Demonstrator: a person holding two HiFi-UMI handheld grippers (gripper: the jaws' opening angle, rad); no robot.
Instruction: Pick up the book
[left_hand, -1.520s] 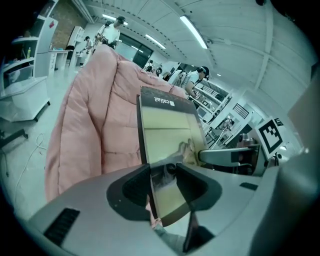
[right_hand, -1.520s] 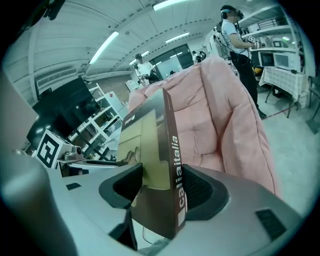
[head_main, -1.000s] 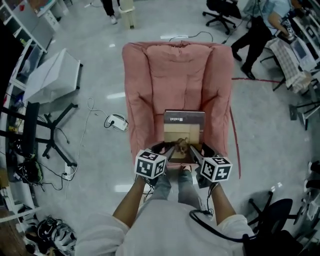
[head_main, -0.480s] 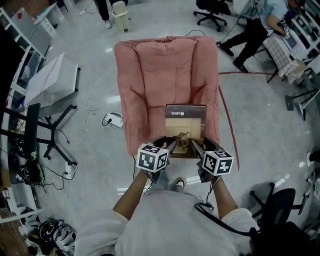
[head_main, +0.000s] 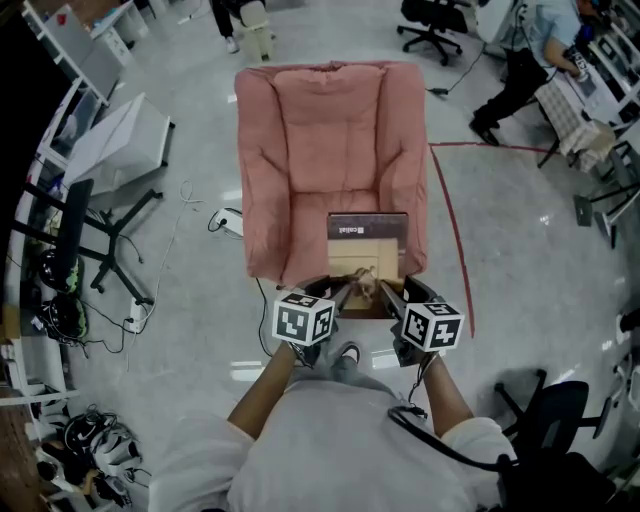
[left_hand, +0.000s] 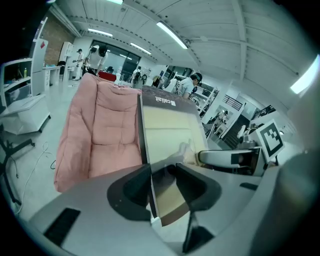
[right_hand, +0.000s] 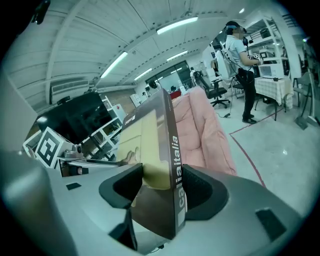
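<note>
Book (head_main: 367, 245) was held up off chair (head_main: 330, 130), left gripper (left_hand: 162, 172) and right gripper (right_hand: 161, 182) both clamped on it; pickup looked done.

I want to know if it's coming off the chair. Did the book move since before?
Yes. The book has moved toward the person: its near end was over the seat of the pink armchair and now sticks out past the front edge.
</note>
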